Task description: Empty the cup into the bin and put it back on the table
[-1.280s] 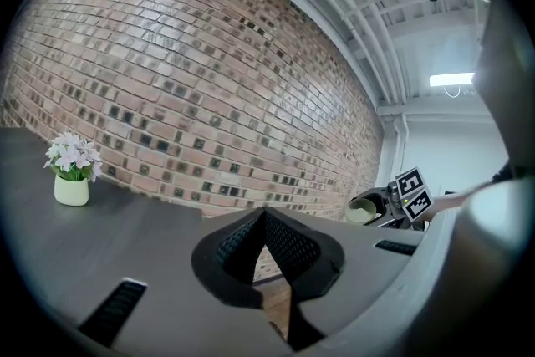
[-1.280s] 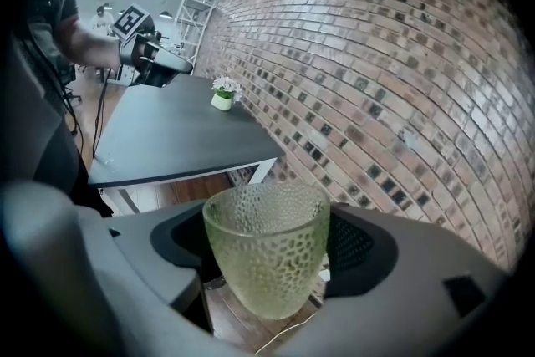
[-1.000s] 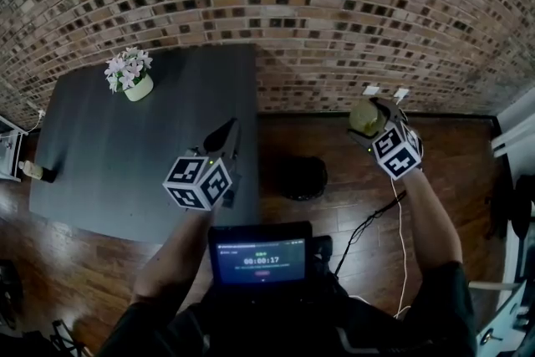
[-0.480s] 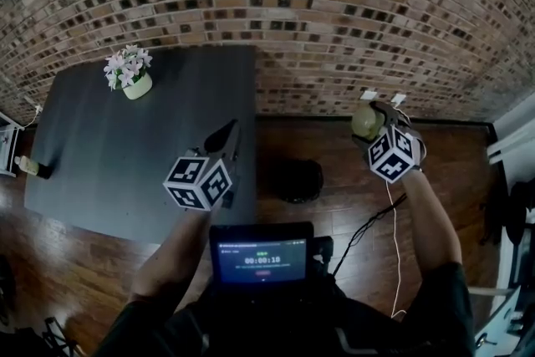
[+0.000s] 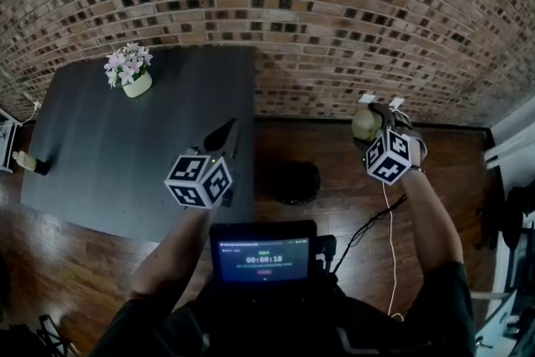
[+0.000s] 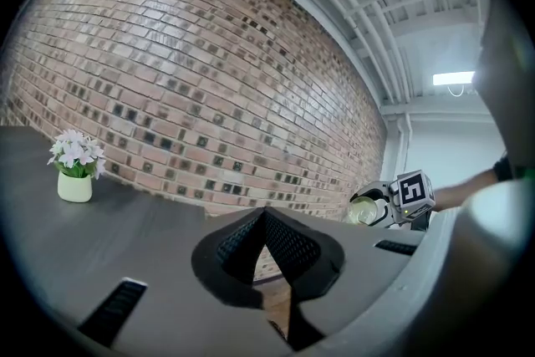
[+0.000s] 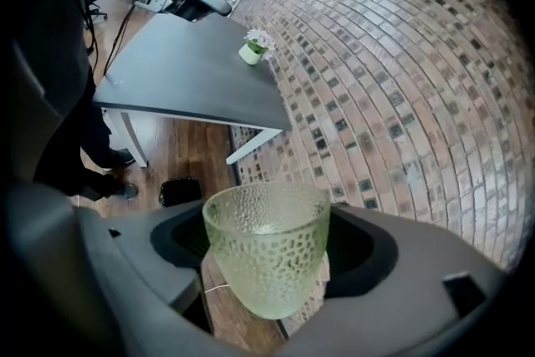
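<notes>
In the head view the right gripper (image 5: 373, 126) holds the green cup (image 5: 363, 122) up over the floor, right of the black bin (image 5: 297, 181) and away from the table (image 5: 100, 155); the left gripper view shows the left gripper (image 6: 266, 218) pressed together, empty; the right gripper view shows its jaws pinching the cup's sides.

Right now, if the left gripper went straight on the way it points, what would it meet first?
Probably the brick wall: the left gripper, jaws shut and empty, aims across the table towards it; depth is unclear.
</notes>
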A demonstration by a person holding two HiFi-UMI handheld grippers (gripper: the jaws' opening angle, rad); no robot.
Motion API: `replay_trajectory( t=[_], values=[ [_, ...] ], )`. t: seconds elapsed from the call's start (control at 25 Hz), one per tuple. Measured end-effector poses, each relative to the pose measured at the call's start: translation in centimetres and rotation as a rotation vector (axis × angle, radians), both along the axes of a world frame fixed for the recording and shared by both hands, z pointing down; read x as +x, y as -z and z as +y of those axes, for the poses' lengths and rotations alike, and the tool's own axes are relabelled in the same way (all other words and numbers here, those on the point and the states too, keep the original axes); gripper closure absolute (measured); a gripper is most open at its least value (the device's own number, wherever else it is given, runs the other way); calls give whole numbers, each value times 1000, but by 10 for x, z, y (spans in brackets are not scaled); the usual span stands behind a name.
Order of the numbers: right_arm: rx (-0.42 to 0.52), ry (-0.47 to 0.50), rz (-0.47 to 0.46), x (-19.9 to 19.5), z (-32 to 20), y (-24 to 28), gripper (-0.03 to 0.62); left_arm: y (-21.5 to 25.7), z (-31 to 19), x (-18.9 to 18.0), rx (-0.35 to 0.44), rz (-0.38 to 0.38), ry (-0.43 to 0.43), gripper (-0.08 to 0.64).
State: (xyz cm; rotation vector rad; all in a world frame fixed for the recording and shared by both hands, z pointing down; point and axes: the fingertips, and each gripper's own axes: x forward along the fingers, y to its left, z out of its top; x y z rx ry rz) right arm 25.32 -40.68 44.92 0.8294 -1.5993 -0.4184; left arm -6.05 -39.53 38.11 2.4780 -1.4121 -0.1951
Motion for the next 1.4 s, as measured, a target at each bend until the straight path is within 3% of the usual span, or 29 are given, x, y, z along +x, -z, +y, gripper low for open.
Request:
replay_trajectory(
  t=[0.6,1.24,1.4],
  values=[
    [-28,79,222,4,-4,-1,195,-5,2,-1,-13,15,14,559],
    [-71,104,311,7,-3,-4,195,-7,7,1,-20,25,1,559],
    [-58,125,300,-8,-2,8,195,-7,8,2,-22,24,1,559]
  ],
)
